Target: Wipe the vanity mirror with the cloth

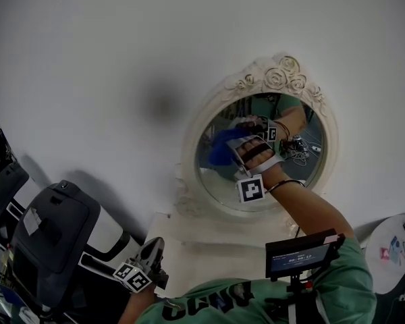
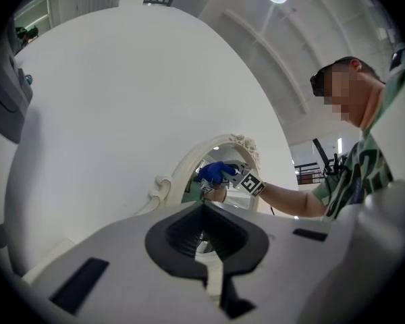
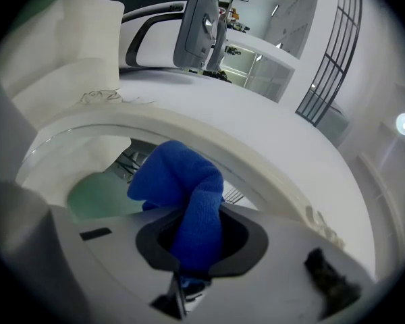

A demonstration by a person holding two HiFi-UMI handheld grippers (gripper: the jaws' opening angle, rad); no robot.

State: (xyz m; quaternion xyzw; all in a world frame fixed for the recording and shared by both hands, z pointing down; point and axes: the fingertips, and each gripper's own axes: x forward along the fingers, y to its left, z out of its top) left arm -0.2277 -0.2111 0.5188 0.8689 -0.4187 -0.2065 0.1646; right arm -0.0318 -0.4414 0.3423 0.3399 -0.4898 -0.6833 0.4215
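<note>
The mirror [image 1: 219, 181] is oval, set in a cream frame with 3 moulded roses at its top, and it stands against a plain white wall [image 1: 88, 46]. Its foot rests on a cream ledge [image 1: 209, 248]. The glass reflects a green sleeve and the tool in front of it.

The right gripper [image 1: 235, 145] is held up to the glass, left of the mirror's middle. Its 2 jaws are clamped on a blue cloth [image 1: 221, 148]. The cloth is a bright, fuzzy towelling, bunched into a thick fold that sticks out past the jaw tips and bends over toward the glass. In the right gripper view the bunched end lies right at the mirror's surface, just inside the lower rim of the frame; whether it presses on the glass I cannot tell.

The left gripper [image 1: 152, 248] hangs low, well apart from the mirror, by the front left edge of the ledge. Its jaws are closed together with nothing between them.

A dark grey piece of equipment [image 1: 54, 235] stands at the lower left, beside the wall.
</note>
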